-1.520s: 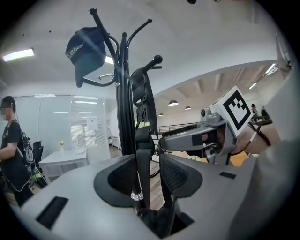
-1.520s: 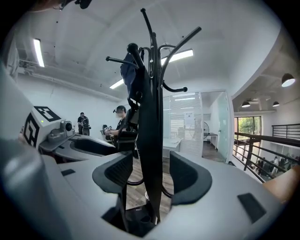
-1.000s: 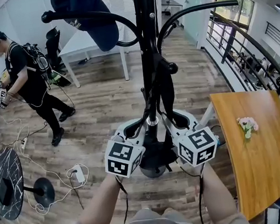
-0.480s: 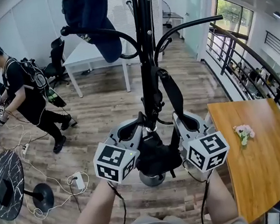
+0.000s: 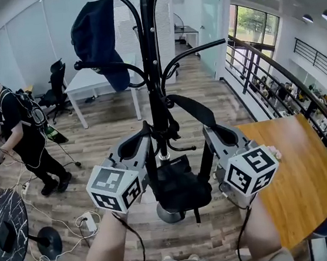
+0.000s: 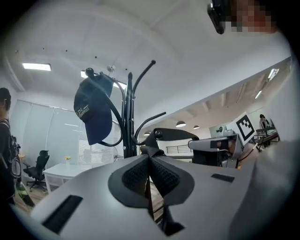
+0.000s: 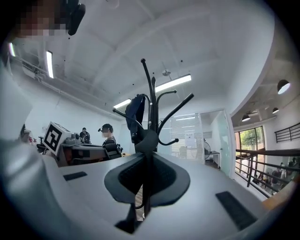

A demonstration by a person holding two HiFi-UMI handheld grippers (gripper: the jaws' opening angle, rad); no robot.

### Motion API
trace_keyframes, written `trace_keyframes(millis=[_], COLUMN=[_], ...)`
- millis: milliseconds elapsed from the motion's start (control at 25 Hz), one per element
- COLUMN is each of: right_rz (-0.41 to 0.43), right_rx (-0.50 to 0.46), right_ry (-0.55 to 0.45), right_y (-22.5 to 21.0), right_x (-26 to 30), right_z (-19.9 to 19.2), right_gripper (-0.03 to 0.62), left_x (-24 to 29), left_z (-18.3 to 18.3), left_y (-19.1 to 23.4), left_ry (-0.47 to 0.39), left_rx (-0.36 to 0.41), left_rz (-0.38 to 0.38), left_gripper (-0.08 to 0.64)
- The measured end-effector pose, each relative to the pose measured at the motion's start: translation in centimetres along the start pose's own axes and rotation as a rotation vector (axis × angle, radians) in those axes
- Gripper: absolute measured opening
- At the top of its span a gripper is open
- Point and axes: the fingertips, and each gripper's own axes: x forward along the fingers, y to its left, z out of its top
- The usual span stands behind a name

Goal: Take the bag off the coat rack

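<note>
Office, wood floor (image 5: 106, 125) | black bag (image 5: 178, 181) hangs low on coat rack (image 5: 153, 69) by strap (image 5: 193, 108) | L gripper (image 5: 146, 134) + R gripper (image 5: 208, 132) both clamped on strap, either side of pole | prob. to lift loop off.

Black bag (image 5: 179, 184), black coat rack (image 5: 153, 69), navy cap (image 5: 96, 40), orange-brown table (image 5: 300, 187).

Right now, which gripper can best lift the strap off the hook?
Probably left. Both pinch the strap, but the left gripper holds it just under the hook; the right gripper sits farther along.
</note>
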Motion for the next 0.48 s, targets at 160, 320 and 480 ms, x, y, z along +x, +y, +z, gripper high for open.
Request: trace_keyframes(millis=[160,320,480], right_rz=[0.003,0.002,-0.019], right_rx=[-0.036,-0.061,-0.072], right_ry=[-0.066,-0.137,-0.189], right_y=[0.0,0.1,-0.2], right_x=[-2.0,-3.4,-5.2], right_z=[3.5,7.4,9.9], right_gripper=[0.029,0.031,0.031], left_x=[-1.0,-2.0,-2.3], left_z=[3.6,7.2,9.9], left_y=[0.1,0.0,-1.5], left_ry=[-0.082,-0.152,-0.186], left_rx=[-0.035,-0.031,0.003], left_rz=[0.017,0.013,-0.030], left_gripper=[0.017,0.017,0.017])
